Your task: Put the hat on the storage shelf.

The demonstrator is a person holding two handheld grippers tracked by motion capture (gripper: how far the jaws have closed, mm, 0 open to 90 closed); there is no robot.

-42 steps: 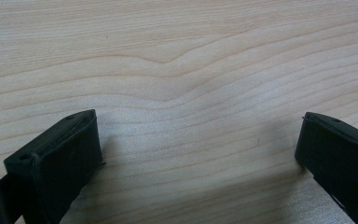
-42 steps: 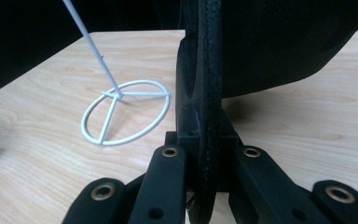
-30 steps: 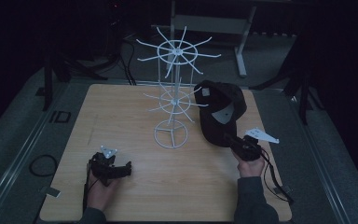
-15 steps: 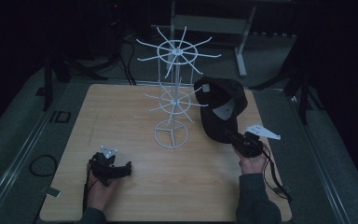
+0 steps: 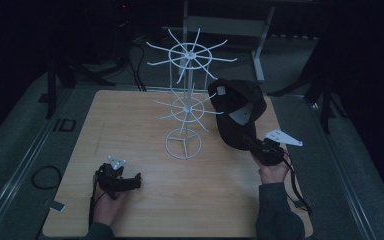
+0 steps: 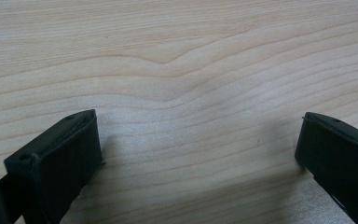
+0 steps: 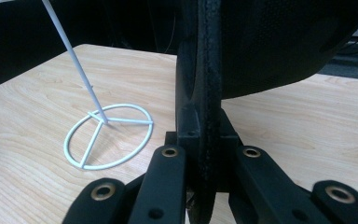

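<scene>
Right claw (image 5: 256, 147) pinches dark cap's (image 5: 237, 112) brim

Right gripper view: the dark cap (image 7: 279, 42) runs off the frame at 12 and 3 o'clock, and its clamped brim edge hides the gap between the jaws. The white wire rack (image 7: 107, 135) is cut off at 11 o'clock, leaving base ring and lower pole. Left gripper view: both jaws are cropped at 6 o'clock.
</scene>
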